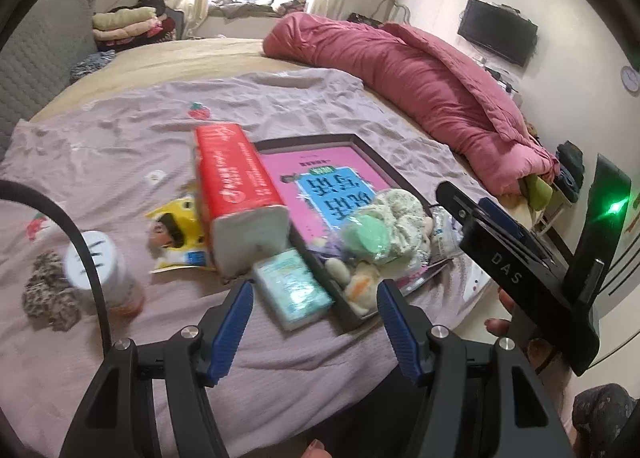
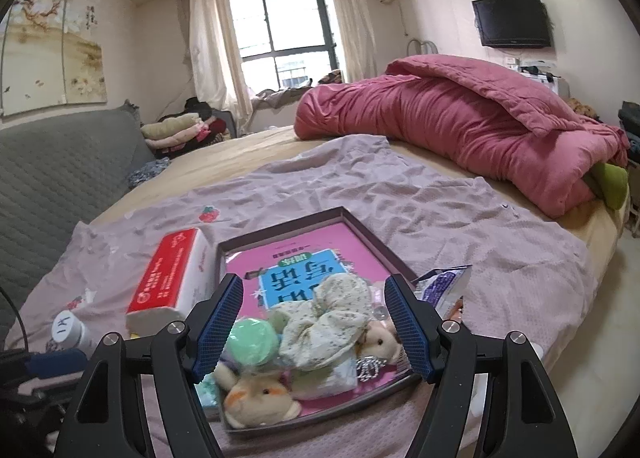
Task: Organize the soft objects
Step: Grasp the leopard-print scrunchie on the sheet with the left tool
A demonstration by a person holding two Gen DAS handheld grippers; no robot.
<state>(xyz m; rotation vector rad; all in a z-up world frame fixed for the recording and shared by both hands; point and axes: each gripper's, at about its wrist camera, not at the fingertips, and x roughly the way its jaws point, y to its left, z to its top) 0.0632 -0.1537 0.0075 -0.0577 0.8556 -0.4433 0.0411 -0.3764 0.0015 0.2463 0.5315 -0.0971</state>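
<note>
Fingers of both the left gripper [image 1: 316, 328] and right gripper [image 2: 314, 324] stand released, grasping nothing. Soft toys [image 2: 256, 398] and scrunchie [image 2: 332, 322] crowd the tray [image 2: 280, 228] at its 6 o'clock edge; reaching in carelessly could spill them onto the bed [image 2: 460, 226].

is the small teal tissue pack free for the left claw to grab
Probably yes: the left claw is open with the tissue pack just ahead, top uncovered, though the tray edge and big red tissue box crowd it.
</note>
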